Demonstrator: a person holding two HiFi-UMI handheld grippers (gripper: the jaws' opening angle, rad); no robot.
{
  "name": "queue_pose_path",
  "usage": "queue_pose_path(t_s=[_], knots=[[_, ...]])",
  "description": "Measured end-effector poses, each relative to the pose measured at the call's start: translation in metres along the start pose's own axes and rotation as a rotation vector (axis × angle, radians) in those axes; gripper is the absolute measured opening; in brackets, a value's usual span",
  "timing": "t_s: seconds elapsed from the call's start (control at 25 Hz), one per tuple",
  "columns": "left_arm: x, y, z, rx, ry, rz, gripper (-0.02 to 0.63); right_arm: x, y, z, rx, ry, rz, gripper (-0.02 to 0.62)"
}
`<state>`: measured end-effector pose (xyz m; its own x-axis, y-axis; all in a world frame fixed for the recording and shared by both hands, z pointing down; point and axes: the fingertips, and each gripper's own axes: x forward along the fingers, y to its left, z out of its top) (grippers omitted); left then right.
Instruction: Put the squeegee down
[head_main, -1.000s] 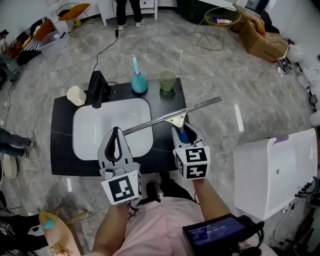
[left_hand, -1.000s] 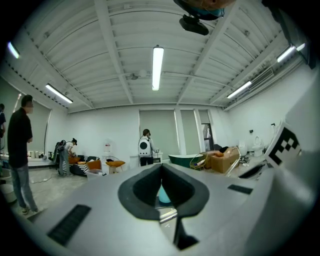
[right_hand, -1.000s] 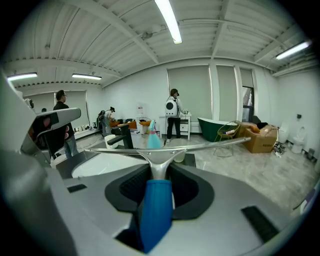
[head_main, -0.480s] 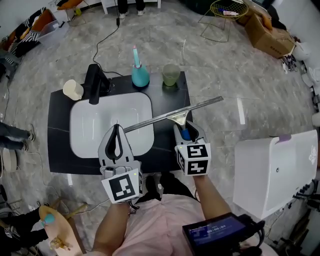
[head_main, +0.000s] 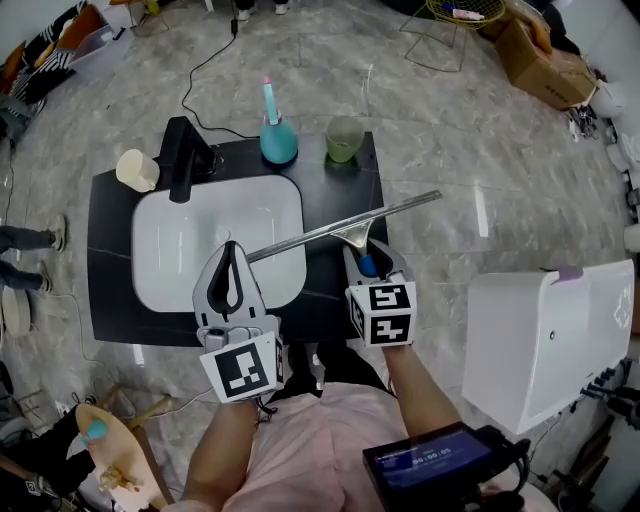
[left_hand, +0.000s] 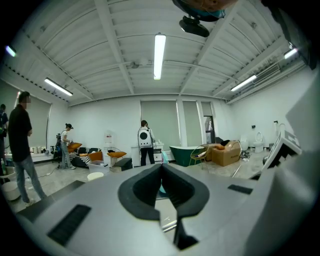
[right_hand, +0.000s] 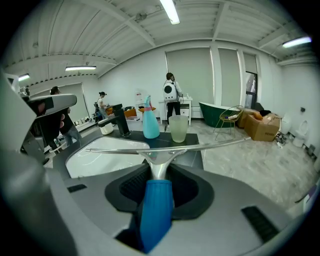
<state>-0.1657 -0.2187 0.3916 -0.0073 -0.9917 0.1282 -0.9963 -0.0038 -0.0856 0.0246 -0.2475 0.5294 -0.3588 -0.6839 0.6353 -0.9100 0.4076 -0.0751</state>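
Lowered slightly, squeegee (head_main: 300, 241) stays clamped in right hand-held gripper (head_main: 366, 262).

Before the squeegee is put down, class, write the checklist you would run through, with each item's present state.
1. Grip: right hand-held gripper on squeegee: ok, jaws shut on its blue handle.
2. Other side: left hand-held gripper empty: ok, jaws together.
3. Bare counter beside sink: ok.
4. The cup and bottle apart from blade: ok, both stand at the back.
5. Blade wholly over counter: not ok, its right end shows past the edge.
6. Gap between blade and counter: cannot tell.
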Motion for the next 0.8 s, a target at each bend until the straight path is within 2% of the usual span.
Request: queue_pose_path(t_s=[0.8], knots=[[0.021,0.004,-0.025,-0.003,0.046,-0.001,0.009,0.034,-0.004,-0.03,0.008,0.099,0.011,0.122]])
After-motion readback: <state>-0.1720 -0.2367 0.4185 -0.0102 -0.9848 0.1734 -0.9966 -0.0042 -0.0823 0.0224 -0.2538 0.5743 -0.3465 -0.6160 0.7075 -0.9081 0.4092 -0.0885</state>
